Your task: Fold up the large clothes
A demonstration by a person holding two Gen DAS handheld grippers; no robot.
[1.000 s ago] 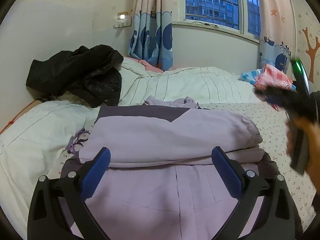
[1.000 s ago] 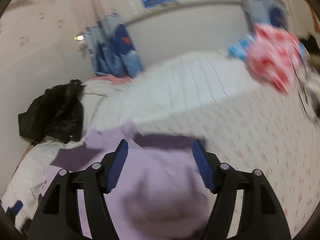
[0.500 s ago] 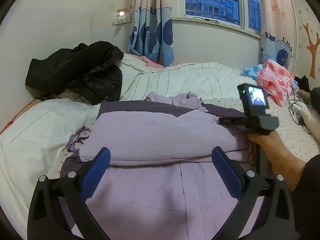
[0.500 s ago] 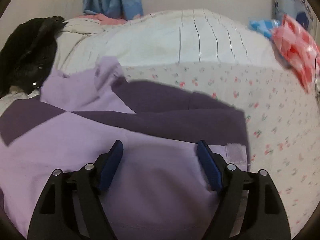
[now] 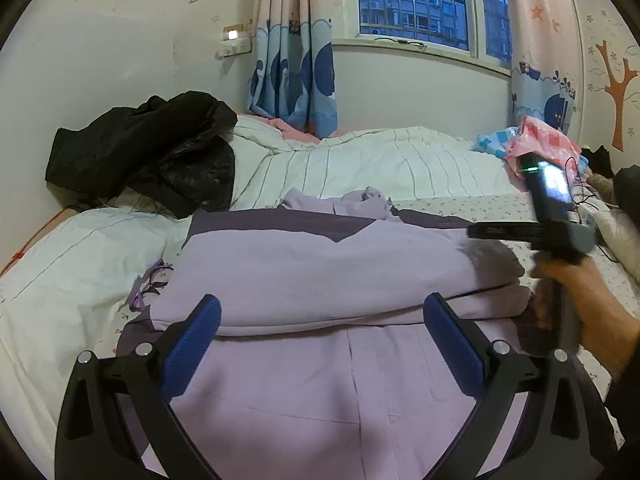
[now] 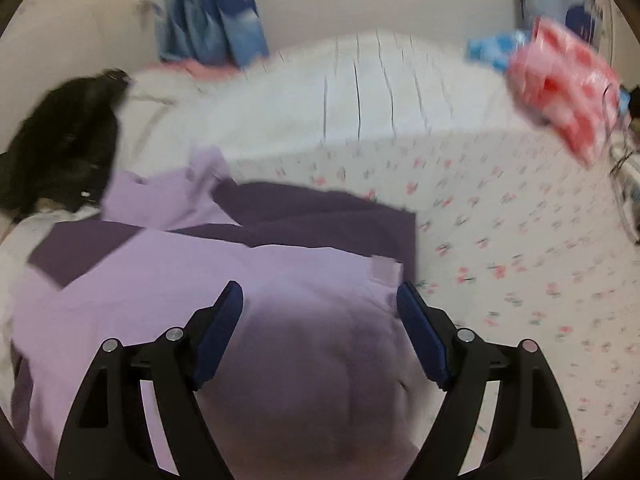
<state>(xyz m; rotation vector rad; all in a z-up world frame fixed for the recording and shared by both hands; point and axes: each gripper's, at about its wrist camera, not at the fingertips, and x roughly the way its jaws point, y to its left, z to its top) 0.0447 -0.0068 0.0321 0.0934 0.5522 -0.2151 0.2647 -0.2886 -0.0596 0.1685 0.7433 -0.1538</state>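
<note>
Lilac jacket (image 5: 320, 264) lies half-folded on the bed (image 6: 520, 240); left gripper (image 5: 320, 344) hovers wide open and empty over its fold, and right gripper (image 6: 320, 320), jaws just widened, holds nothing at its right edge, probably to lift it.

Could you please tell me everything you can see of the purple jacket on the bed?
The purple jacket is light lilac with dark purple panels, of smooth woven-looking fabric. It lies partly folded on the floral sheet, one sleeve laid across the body, its collar end crumpled towards the striped duvet. Neither open gripper grips it.
</note>
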